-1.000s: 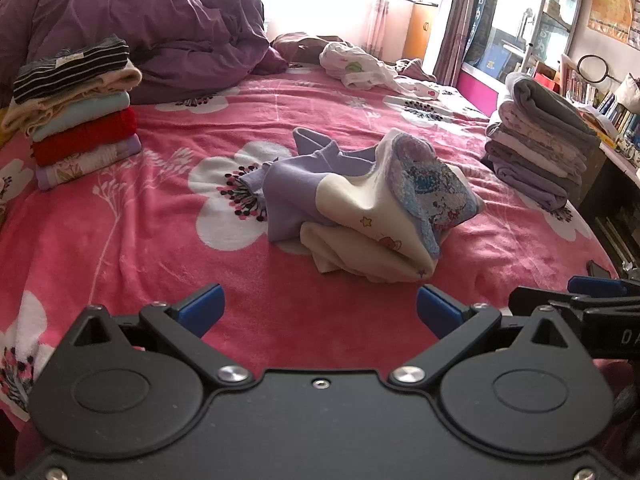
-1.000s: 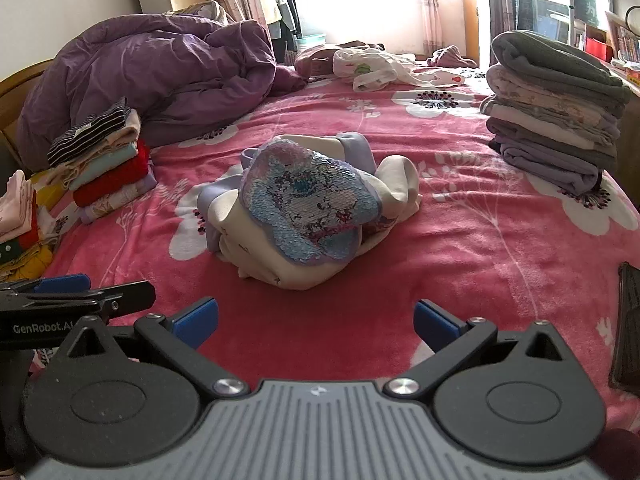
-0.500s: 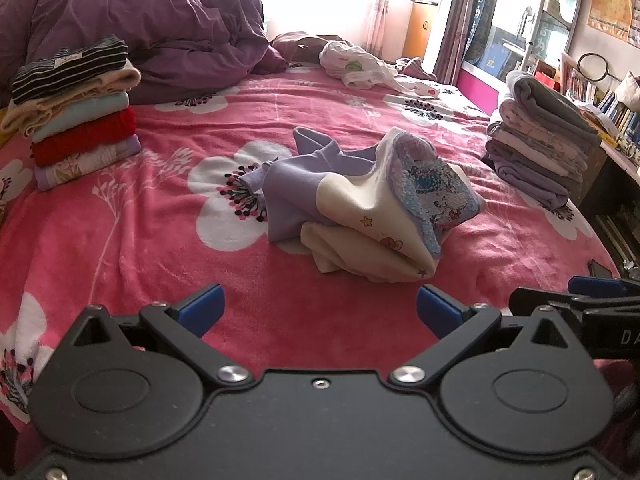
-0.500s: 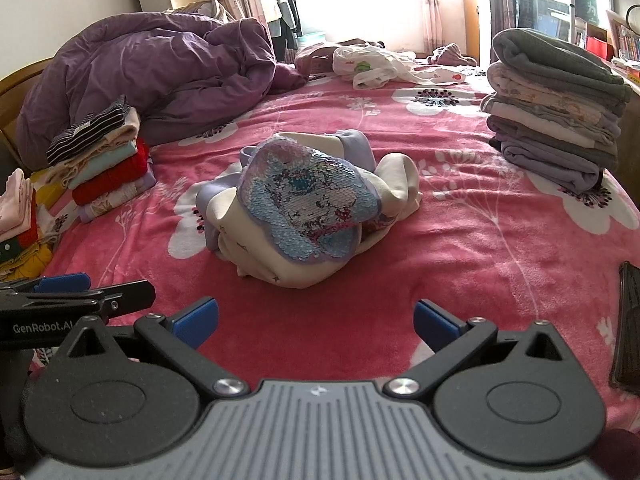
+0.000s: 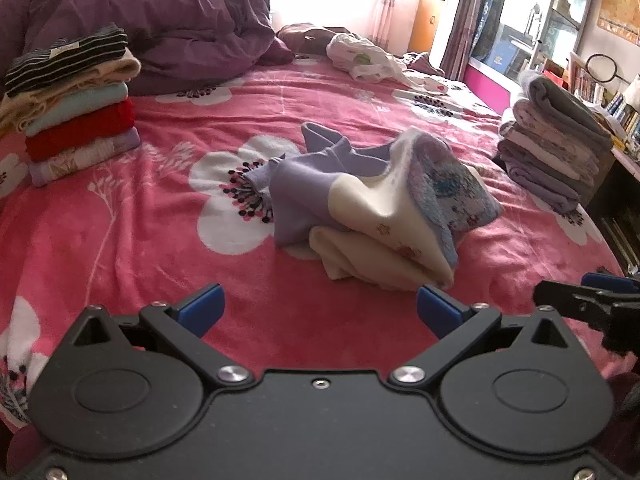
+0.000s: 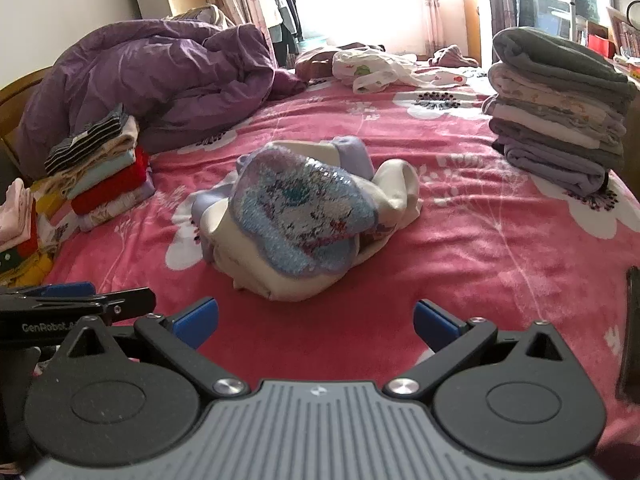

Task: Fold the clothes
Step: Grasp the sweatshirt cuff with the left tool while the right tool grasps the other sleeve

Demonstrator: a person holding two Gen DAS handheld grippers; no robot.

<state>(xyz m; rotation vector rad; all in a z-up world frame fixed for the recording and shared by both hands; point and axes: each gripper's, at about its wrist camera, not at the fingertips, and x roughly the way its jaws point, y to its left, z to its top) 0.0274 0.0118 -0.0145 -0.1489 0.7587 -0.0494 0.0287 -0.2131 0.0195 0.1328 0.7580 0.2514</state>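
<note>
A crumpled cream and lilac garment (image 5: 372, 208) with a blue sequin patch (image 6: 300, 212) lies in a heap on the pink flowered blanket (image 5: 140, 220), in the middle of the bed. My left gripper (image 5: 318, 310) hovers open just short of the heap's near edge, nothing between its blue pads. My right gripper (image 6: 314, 320) is open too, a little short of the heap on its patch side. Each view shows the other gripper at its edge: the right gripper (image 5: 592, 300) in the left wrist view, the left gripper (image 6: 76, 300) in the right wrist view.
A stack of folded clothes (image 5: 68, 104) sits at the left, another folded stack (image 5: 556, 144) at the bed's right edge. A purple duvet (image 5: 160, 20) is bunched at the back left. Loose white clothes (image 5: 368, 60) lie far back. A dark flat object (image 6: 632, 324) rests at the right.
Both grippers have crept slightly closer to the heap; the garment has not moved and both stay open.
</note>
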